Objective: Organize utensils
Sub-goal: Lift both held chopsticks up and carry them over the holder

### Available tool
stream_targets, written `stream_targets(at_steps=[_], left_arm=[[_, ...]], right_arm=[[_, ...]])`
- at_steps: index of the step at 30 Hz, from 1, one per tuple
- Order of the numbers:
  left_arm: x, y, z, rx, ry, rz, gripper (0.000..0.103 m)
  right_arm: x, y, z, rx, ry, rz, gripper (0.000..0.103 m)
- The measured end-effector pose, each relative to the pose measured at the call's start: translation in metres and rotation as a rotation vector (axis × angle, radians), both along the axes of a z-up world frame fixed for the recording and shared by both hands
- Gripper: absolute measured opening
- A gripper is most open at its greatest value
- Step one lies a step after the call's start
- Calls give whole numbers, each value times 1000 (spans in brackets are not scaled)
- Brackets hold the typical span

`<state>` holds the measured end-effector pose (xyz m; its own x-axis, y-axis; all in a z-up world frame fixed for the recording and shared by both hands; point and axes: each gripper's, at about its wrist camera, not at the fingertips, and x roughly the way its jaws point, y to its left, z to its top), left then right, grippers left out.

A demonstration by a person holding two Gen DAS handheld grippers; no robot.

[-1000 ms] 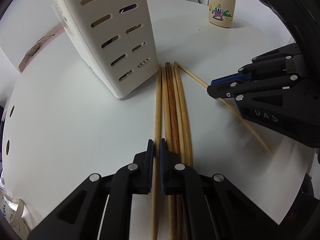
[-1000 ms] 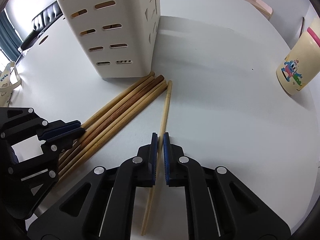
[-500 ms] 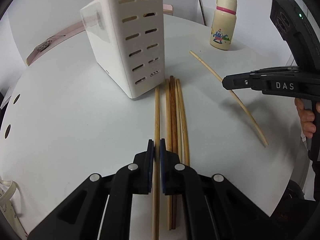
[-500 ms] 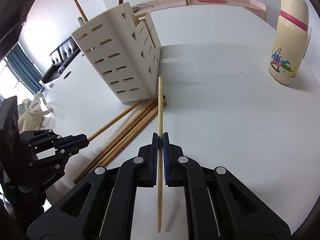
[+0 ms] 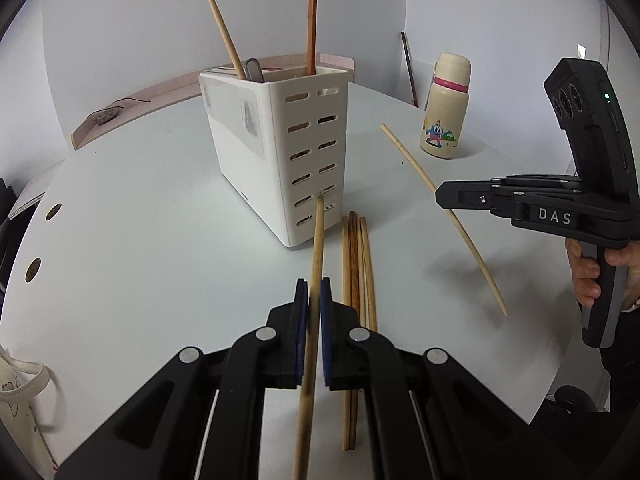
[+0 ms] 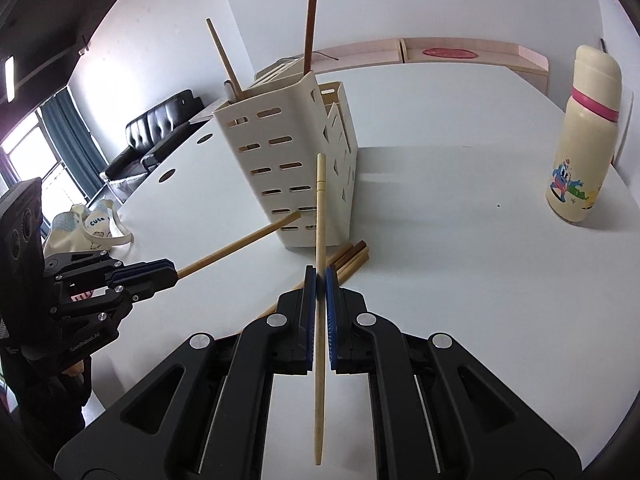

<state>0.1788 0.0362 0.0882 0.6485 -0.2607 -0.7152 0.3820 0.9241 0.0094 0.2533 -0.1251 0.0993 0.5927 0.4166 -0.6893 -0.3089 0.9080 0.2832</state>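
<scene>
On the table: white round top (image 5: 140,216), cream slotted utensil holder (image 5: 280,160) standing upright near the middle.
Left gripper (image 5: 314,300): pinched on a tan bamboo chopstick (image 5: 316,256), lifted off the table, tip aimed at the holder's lower corner.
Right gripper (image 6: 320,280): pinched on a pale chopstick (image 6: 320,208), held clear of the table, front end pointing toward the holder's near corner.
Crossing: in the right wrist view, tan stick's tip just beside the pale stick, in front of the holder; touching or not, cannot tell.
Loose chopsticks (image 5: 356,264): bundle of mixed light and reddish sticks flat on the table, ends just beside the holder's base, right of the left gripper.
Inside the holder: one light chopstick (image 5: 226,36) leaning, one reddish-brown chopstick (image 5: 311,34) nearly upright, a grey metal handle (image 5: 254,70).
Bottle (image 6: 584,136): cream flask with pink band and cartoon print, upright, well apart from the holder.
Room: white walls, pink shelf (image 6: 460,54) behind the table, black sofa (image 6: 156,132) by a window, cloth bag (image 6: 92,228) beyond the table's edge.
</scene>
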Motion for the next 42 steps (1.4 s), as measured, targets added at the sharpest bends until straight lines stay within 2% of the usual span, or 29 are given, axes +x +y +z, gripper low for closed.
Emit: stream_targets(at_steps=[7,13,19,26,33,36,40,42], left_arm=[[-9,4,9,-36,-61,-17,6],[-22,13,26,-95,-137,-26,6],[-43,16,54,-116,-302,-24,6],[-50,13,74,-181,-445,-26,6],[-21,18,94,-286,-441,-3,6],[-10,20,99,-302,-427,7,6],[2,22,98,-262,-389,30,6],[7,22,95,-234,-339,33,6]], right_arm=[[-4,-1,7,21,-29,-5,5],[-19,-2,29,47,-143,4,5],[-31,2,55,61,-270,13,5],[-24,5,70,93,-306,12,5],[-4,8,86,131,-343,14,5],[5,6,93,147,-398,2,5],[16,4,103,166,-477,-8,5],[25,2,106,182,-499,-11,5]])
